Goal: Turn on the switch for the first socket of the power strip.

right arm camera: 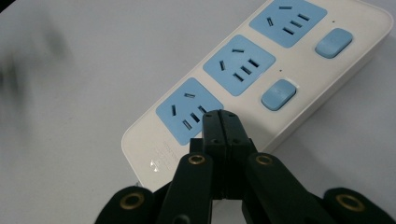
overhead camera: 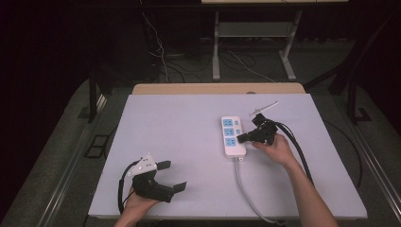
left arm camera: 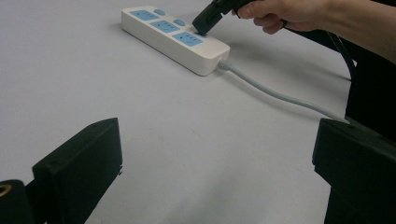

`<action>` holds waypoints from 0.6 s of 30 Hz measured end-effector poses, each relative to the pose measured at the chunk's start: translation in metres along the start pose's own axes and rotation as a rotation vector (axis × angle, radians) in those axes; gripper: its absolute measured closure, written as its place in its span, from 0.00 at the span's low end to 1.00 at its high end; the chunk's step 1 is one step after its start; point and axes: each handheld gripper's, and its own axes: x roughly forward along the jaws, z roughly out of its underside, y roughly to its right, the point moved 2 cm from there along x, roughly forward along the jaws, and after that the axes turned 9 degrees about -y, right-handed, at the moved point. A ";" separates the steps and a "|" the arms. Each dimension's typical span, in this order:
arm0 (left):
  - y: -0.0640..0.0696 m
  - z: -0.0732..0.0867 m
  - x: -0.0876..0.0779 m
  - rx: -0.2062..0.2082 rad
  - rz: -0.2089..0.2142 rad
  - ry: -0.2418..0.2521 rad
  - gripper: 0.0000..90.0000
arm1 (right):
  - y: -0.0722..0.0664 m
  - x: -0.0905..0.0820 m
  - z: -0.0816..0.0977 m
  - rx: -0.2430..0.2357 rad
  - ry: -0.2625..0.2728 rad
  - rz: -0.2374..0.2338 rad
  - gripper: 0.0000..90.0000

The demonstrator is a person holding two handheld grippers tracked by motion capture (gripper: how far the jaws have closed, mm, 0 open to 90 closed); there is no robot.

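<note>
Power strip (overhead camera: 233,135) lies on the table (overhead camera: 179,142), right of centre, its cord (overhead camera: 246,189) running back to the near edge. Right gripper (overhead camera: 242,137) sits at the strip's right side, tips over the nearest socket (right arm camera: 188,110). Left gripper (overhead camera: 172,176) rests near the front-left edge, well apart.

Power strip (right arm camera: 299,79): smooth white plastic w/ slight sheen, matt blue plastic socket faces & switches. Its cable (overhead camera: 246,189): smooth grey rubbery sheath. Table top (overhead camera: 179,142): matt, pale, even sheet; light wood edge at the far side. Right gripper (right arm camera: 222,122): matt black plastic, brass-coloured metal rivets. Left gripper (overhead camera: 174,176): same matt black.
</note>
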 end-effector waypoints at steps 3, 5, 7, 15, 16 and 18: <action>0.000 0.000 0.000 0.001 0.001 -0.002 0.00 | 0.000 0.000 0.001 0.003 0.013 -0.003 1.00; 0.000 0.000 0.001 0.001 0.002 -0.004 0.00 | 0.001 0.000 0.003 0.012 0.023 -0.011 1.00; 0.000 0.000 0.001 0.001 0.002 -0.006 0.00 | 0.002 0.001 0.004 0.010 0.034 -0.014 1.00; 0.000 0.000 0.000 0.003 0.002 -0.003 0.00 | -0.003 0.001 0.004 -0.012 0.021 0.025 1.00; 0.000 0.000 0.000 0.003 0.002 -0.004 0.00 | -0.003 0.001 0.004 -0.018 0.024 0.029 1.00; 0.000 0.001 0.000 0.003 0.001 -0.006 0.00 | -0.003 0.001 0.004 -0.018 0.030 0.027 1.00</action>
